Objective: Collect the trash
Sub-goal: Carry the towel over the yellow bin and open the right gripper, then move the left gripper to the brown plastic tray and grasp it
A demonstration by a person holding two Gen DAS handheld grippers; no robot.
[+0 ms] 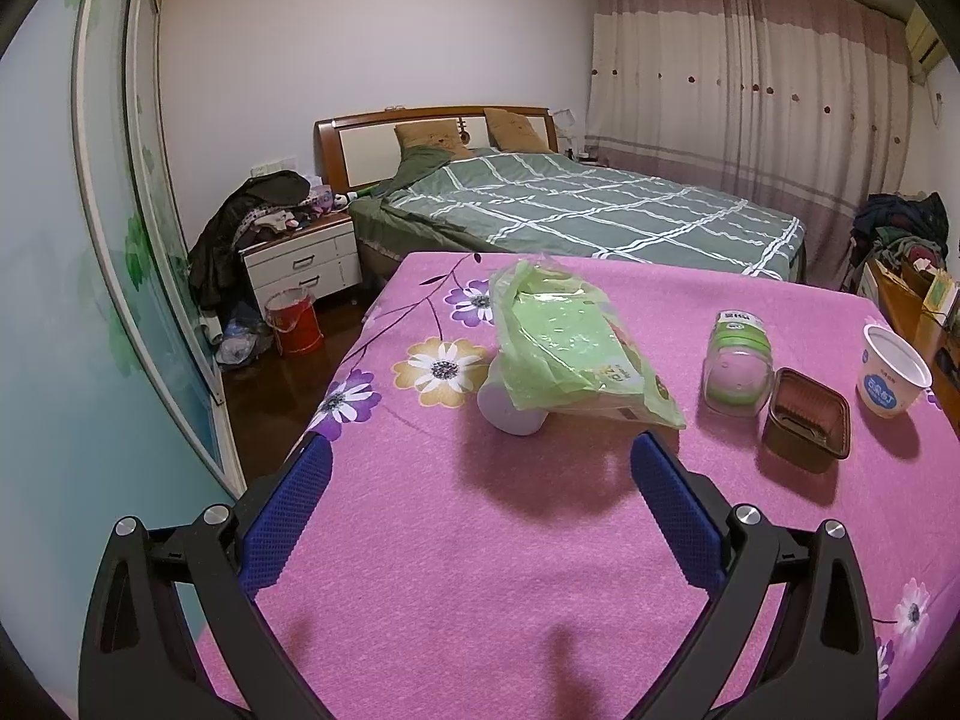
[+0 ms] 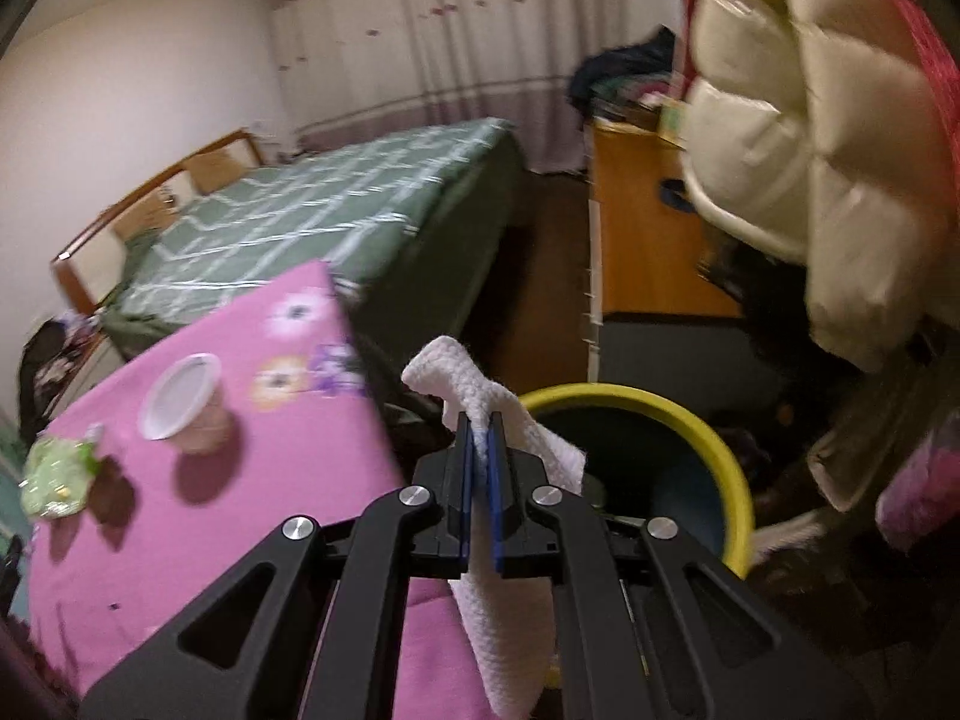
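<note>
My left gripper (image 1: 480, 462) is open and empty above the pink flowered tablecloth (image 1: 480, 570). Just beyond its fingertips a green plastic wrapper (image 1: 564, 354) lies draped over a white cup (image 1: 510, 411). To the right stand a green-banded clear jar (image 1: 738, 369), a brown plastic tray (image 1: 807, 420) and a white yoghurt tub (image 1: 894, 378). My right gripper (image 2: 479, 438) is shut on a white paper towel (image 2: 474, 396), held past the table edge beside a yellow-rimmed bin (image 2: 714, 450). The tub (image 2: 180, 405) and wrapper (image 2: 57, 474) show at its left.
A green checked bed (image 1: 588, 210) lies behind the table. A nightstand with clothes (image 1: 300, 258) and a red bucket (image 1: 294, 321) stand at the left. A wooden desk (image 2: 648, 240) and a white puffy jacket (image 2: 810, 150) are right of the bin.
</note>
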